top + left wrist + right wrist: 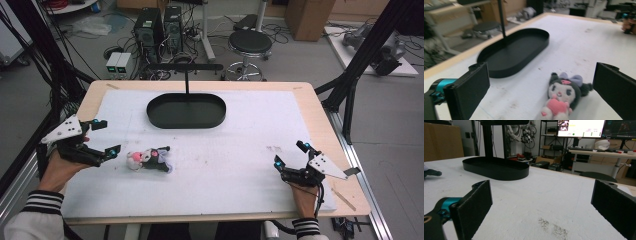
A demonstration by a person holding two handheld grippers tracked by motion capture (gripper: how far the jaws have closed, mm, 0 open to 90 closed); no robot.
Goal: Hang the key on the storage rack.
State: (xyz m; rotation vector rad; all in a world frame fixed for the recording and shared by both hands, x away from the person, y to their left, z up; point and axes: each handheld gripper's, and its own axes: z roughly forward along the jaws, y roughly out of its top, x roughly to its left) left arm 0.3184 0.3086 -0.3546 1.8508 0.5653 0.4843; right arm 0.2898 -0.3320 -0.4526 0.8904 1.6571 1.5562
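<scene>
A small plush doll (149, 159) with black ears, a white face and a pink heart lies on the white mat at the left. My left gripper (107, 137) is open just left of it, jaws wide apart. In the left gripper view the doll (563, 96) lies on its back between and just ahead of the jaws, untouched. An oval black tray (186, 110) with a thin upright post stands at the table's far middle. My right gripper (290, 155) rests open near the front right, nothing between its jaws; the tray (495, 171) lies ahead of it.
A white mat (240, 145) covers the wooden table. A faint dark smudge (552, 226) marks the mat before the right gripper. A thin wooden stick (345, 196) lies at the front right edge. Stools, computers and cables stand on the floor beyond the table.
</scene>
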